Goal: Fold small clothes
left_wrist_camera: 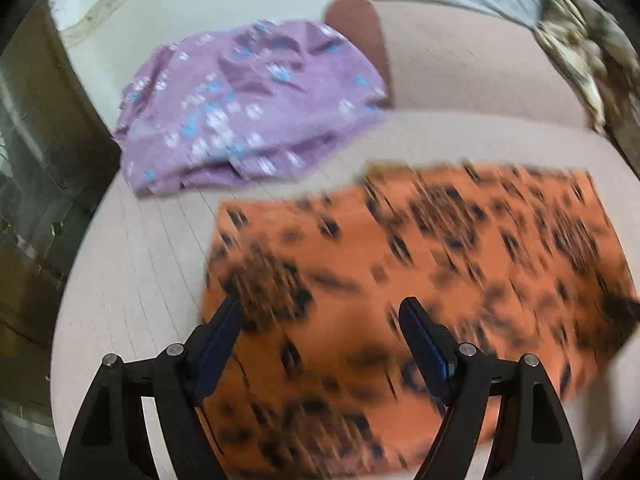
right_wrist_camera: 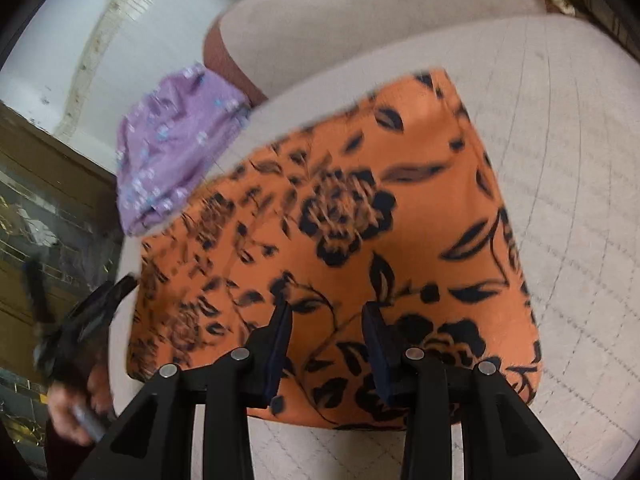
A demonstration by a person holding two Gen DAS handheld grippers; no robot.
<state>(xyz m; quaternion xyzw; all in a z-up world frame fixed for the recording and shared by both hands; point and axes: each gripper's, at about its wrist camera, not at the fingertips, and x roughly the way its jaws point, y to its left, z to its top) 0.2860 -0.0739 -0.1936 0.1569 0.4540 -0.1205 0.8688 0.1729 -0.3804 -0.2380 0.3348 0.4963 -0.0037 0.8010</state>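
Orange floral garment [right_wrist_camera: 360, 216] lies flat on beige sofa seat [right_wrist_camera: 560, 160], already a neat folded rectangle. Left tool [left_wrist_camera: 320, 316] hovers wide, empty; right tool [right_wrist_camera: 326, 316] narrower, nothing gripped. Purple floral garment [left_wrist_camera: 248, 108] crumpled beside, unfolded. Next, likely: grab purple one, spread flat.

Orange cloth with black flower print [right_wrist_camera: 360, 216], folded into a flat rectangle, lying smooth on a pale quilted surface. At its 10 o'clock in the left wrist view, purple cloth with small blue and white print [left_wrist_camera: 248, 108], crumpled in a loose heap, near but apart from the orange one.
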